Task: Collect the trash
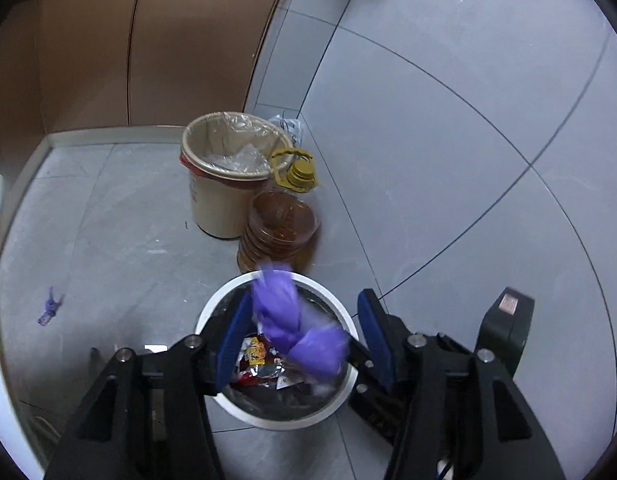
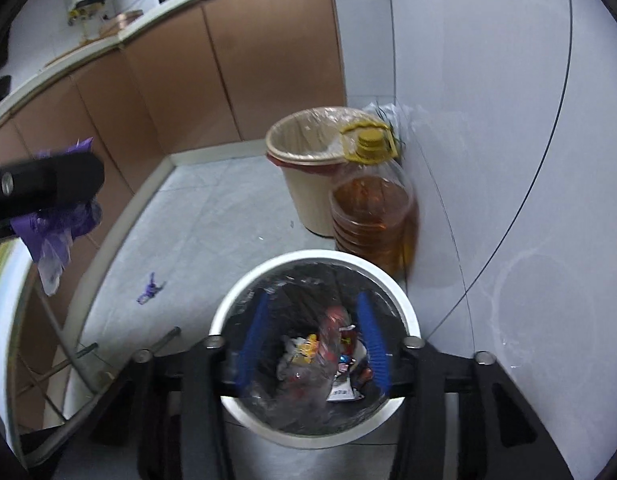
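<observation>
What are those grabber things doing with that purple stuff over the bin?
Someone is tidying up trash with two hand-held grippers. The left gripper is open above the white bin, and a crumpled purple bag sits between its fingers, blurred, so it may be dropping in. The bin already holds snack wrappers. The right gripper is open and empty over the same bin. One small purple scrap lies on the floor. A beige bin and an oil jug stand by the wall.

We've got a grey tiled floor (image 2: 212, 216), pale tiled wall (image 2: 488, 120), and brown cabinets (image 2: 236, 60) under a light surface (image 2: 156, 12).
</observation>
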A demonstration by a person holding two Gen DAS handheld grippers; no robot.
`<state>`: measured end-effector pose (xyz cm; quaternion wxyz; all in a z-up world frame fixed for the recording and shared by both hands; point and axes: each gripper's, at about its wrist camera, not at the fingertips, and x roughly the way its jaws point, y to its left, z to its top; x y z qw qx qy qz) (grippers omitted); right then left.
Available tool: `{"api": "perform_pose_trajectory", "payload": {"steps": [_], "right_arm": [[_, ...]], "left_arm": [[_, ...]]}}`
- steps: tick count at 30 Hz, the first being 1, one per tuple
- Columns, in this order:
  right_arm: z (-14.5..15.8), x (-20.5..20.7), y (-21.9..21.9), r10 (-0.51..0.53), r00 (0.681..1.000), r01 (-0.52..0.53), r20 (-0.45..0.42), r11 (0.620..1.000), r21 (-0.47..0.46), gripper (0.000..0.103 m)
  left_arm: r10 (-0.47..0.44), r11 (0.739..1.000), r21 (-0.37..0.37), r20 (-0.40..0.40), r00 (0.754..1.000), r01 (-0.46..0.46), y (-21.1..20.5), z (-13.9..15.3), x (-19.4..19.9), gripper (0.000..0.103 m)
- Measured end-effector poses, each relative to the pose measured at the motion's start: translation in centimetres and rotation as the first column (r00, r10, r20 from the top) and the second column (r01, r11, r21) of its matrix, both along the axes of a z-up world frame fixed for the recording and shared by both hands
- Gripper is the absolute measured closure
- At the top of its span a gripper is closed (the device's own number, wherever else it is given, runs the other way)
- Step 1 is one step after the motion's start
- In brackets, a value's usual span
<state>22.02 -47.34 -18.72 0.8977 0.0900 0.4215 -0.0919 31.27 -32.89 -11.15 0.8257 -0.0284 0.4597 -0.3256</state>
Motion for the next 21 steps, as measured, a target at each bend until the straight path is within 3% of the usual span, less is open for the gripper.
{"api": "perform_pose_trajectory", "payload": {"steps": [4, 10, 15, 21], "right_arm": [[-0.6, -0.2, -0.2, -0.014, 1.000, 0.013, -0.013, 1.000, -0.002, 0.051], [-0.1, -2.0, 0.5, -0.029, 0.999, 0.029, -0.017, 1.000, 0.008, 0.050], [2.3, -3.9, 3.0, 0.005, 1.000, -0.005, 0.024, 1.000, 0.003, 0.044], [6.5, -6.4, 9.4, 0.119, 0.987, -0.118, 0.106, 0.993, -0.016, 0.035]], "left_arm": [[-0.003, 1.000, 0.001, 0.008, 1.000, 0.003, -0.2, 0.2, 0.1, 0.042], [0.014, 1.000, 0.015, 0.043, 0.999, -0.014, 1.7, 1.5, -1.6, 0.041], [0.086, 0.994, 0.051, 0.132, 0.987, -0.093, 6.5, 3.6, -5.1, 0.041], [0.207, 0.967, 0.092, 0.250, 0.946, -0.236, 14.0, 6.4, -9.9, 0.041]]}}
